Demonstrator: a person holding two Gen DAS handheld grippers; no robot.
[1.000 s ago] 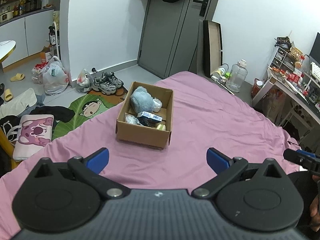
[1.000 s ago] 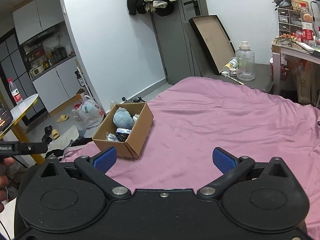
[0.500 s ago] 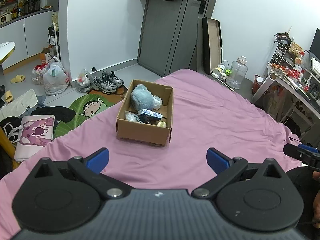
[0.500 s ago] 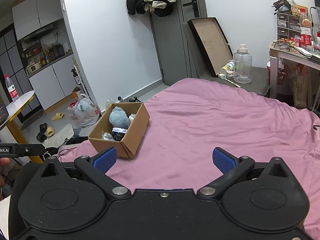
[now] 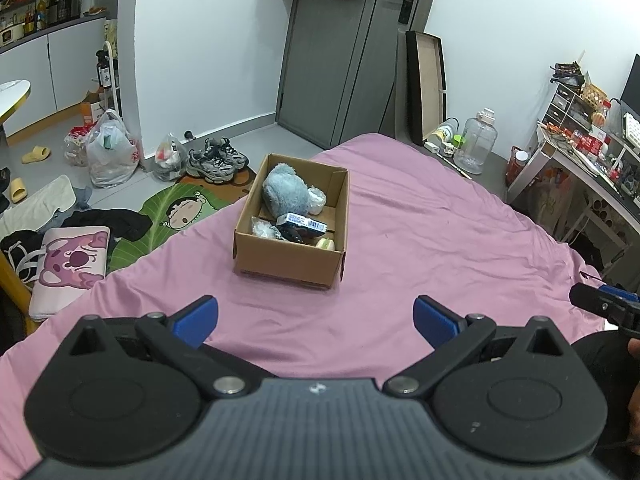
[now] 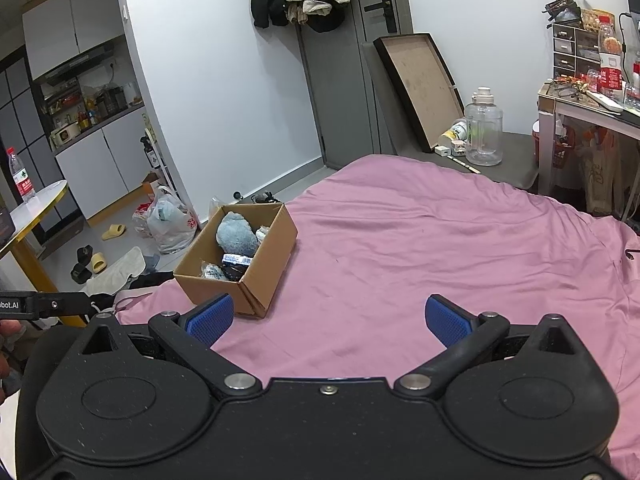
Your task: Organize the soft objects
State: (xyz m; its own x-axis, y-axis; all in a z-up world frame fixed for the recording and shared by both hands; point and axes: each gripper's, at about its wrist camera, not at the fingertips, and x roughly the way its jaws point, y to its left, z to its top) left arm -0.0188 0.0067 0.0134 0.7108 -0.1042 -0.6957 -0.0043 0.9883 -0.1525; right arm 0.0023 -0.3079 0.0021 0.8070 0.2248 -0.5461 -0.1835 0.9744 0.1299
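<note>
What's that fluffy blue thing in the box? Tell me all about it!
The fluffy blue thing looks like a soft, pale grey-blue plush, rounded and lumpy. It sits at the far end of the open cardboard box on the pink bedsheet, poking above the rim. A white bundle lies beside it. Neither tool touches it.

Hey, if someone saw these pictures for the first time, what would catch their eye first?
A cardboard box sits alone on the pink bedsheet, a fluffy blue-grey plush bulging from its far end. Both grippers, left and right, hover open and empty near the bed's edge.
</note>
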